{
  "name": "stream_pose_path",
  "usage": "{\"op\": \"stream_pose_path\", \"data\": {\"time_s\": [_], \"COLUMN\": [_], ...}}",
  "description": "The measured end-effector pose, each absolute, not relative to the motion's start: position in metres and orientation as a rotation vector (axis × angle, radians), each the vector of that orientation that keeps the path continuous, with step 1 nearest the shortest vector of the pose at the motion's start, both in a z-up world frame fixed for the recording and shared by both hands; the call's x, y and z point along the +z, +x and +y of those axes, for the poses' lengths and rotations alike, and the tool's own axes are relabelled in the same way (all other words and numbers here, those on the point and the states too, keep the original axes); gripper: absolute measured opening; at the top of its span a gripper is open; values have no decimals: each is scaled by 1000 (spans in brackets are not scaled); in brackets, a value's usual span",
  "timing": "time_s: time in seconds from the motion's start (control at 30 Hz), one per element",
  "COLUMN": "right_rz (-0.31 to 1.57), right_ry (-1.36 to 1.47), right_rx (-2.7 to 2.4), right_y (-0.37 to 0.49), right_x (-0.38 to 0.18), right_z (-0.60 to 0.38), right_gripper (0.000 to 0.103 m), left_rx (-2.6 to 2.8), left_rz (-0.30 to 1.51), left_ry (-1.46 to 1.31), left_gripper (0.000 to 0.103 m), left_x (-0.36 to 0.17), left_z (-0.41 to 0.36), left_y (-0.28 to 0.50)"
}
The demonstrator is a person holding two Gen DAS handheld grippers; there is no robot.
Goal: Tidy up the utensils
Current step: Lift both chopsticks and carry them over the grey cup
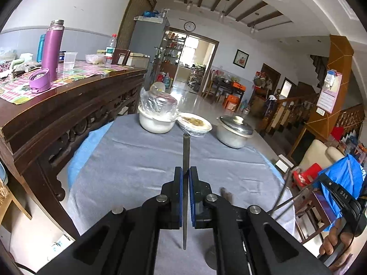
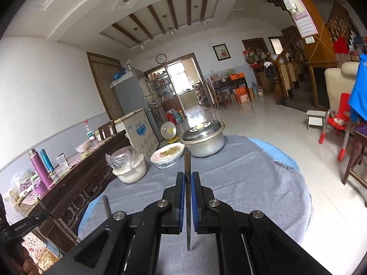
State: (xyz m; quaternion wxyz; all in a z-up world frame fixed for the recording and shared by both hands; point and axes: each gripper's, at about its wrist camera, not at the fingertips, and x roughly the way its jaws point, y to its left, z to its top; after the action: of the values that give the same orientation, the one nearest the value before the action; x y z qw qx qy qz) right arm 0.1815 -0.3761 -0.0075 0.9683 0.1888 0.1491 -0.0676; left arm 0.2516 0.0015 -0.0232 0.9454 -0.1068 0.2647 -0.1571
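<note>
My left gripper is shut on a dark chopstick that runs forward between the blue pads and sticks out past the fingertips, above the grey tablecloth. My right gripper is shut on a second dark chopstick, held the same way above the same cloth. In the right wrist view the left-hand chopstick tip shows at lower left. In the left wrist view the right gripper's body shows at the right edge.
At the table's far side stand a white bowl with a plastic-wrapped lid, a wrapped plate of food and a lidded metal pot. A carved wooden sideboard with a purple flask is on the left. Red chair on the right.
</note>
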Motion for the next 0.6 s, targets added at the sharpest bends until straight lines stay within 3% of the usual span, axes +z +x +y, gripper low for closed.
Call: {"op": "stream_pose_path", "data": {"time_s": [0.6], "right_rz": [279], "right_ry": [267], "right_rx": [-59], "right_y": [144], "right_x": [33], "right_z": [-351], "right_gripper": [6], "left_rx": [-422], "left_rz": [478], "left_ry": [-209], "left_gripper": [5], "left_x": [23], "left_z": [-8], "left_y": [203]}}
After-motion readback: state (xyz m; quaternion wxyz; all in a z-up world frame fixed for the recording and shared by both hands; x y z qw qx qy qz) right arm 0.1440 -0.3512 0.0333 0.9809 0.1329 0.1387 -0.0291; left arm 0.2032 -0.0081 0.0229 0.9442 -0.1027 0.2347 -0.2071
